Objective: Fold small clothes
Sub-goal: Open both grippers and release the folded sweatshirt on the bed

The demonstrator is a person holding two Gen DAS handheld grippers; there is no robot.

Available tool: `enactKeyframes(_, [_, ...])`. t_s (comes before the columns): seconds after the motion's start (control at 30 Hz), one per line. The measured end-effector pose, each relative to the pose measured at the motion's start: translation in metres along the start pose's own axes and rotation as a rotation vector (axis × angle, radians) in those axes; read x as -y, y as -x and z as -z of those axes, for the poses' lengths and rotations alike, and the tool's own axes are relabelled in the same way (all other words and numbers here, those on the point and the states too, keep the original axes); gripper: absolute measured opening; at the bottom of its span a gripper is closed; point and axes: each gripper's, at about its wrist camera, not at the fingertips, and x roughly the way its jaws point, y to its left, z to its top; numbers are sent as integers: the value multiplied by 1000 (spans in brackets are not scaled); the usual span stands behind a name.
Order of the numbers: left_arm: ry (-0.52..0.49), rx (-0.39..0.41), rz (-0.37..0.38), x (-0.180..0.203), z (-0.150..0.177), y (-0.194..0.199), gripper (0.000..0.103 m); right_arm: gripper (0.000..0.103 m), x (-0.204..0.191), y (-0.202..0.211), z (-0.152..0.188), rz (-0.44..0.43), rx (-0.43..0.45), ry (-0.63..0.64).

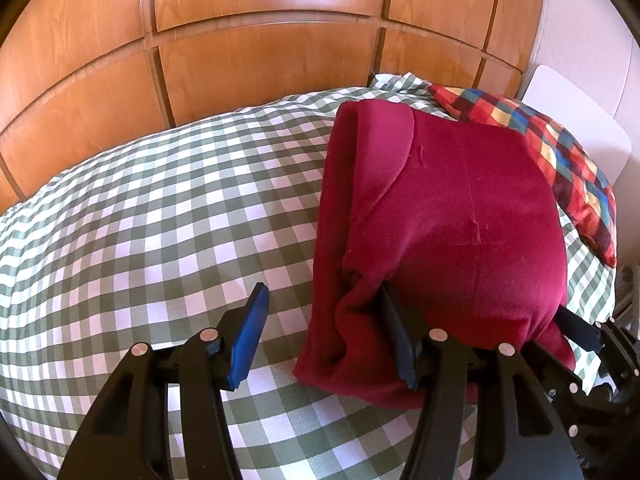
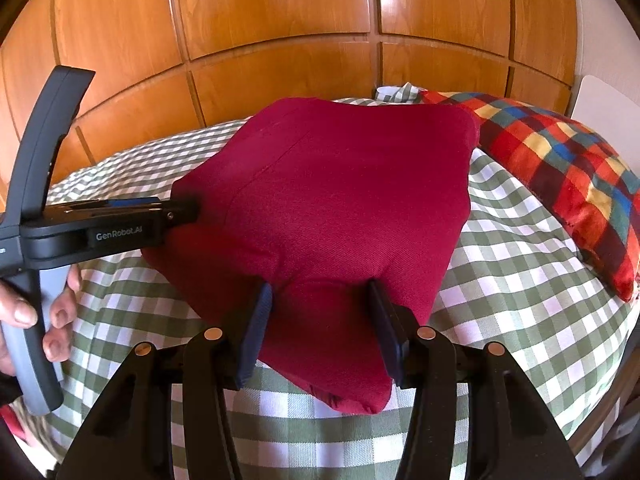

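Lengthwise toward the headboard [image 1: 240,64] lies the folded red garment [image 1: 440,216] on the bed [image 1: 160,220] — left claw [image 1: 324,340] released, right claw [image 2: 320,332] released — both straddling its near edge.

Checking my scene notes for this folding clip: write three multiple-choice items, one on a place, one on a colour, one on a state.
1. Where does the checked cushion lie from the garment?
A) left
B) right
C) on top

2. The garment's colour?
A) dark red
B) blue
C) white

3. The fingers of the left gripper are:
A) pressed together
B) spread apart
C) out of view

Answers:
1. B, the cushion sits to the garment's right in both views.
2. A, the cloth is dark red throughout.
3. B, a wide gap shows between the fingers in the left wrist view.
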Motion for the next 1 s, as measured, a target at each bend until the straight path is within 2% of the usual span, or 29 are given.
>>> enactKeyframes(0.13, [8,4,11,-3,0,-4,60,49,-2,-1,-1,21,-3,3])
enactKeyframes(0.23, [42,3,17,-11,1,-6,71,51,-5,0,-2,51,-12,-10])
enactKeyframes(0.27, [70,-4,35,-15,1,-7,71,56,-6,1,-4,61,-16,-20])
enactKeyframes(0.33, [104,-3,53,-19,1,-2,70,73,-9,4,-8,61,-33,-62])
enactKeyframes(0.37, [108,12,52,-20,3,4,70,90,-10,6,-10,71,-43,-90])
enactKeyframes(0.4, [104,28,45,-19,4,10,70,95,-9,8,-10,91,-51,-117])
enactKeyframes(0.53, [93,96,-6,-23,15,39,72,96,-9,22,-8,196,-31,-199])
enactKeyframes(0.57, [98,111,-14,-26,19,47,75,99,-11,25,-7,224,-25,-211])
enactKeyframes(0.6, [108,124,-27,-29,23,54,78,99,-13,27,-7,237,-24,-213])
enactKeyframes(0.73, [133,144,-93,-37,45,76,80,99,-16,35,-7,289,-6,-227])
enactKeyframes(0.9, [152,145,-148,-37,63,89,91,99,-15,54,-7,322,46,-274])
enactKeyframes(1.0, [150,151,-180,-34,68,97,93,99,-17,63,-7,322,62,-274])
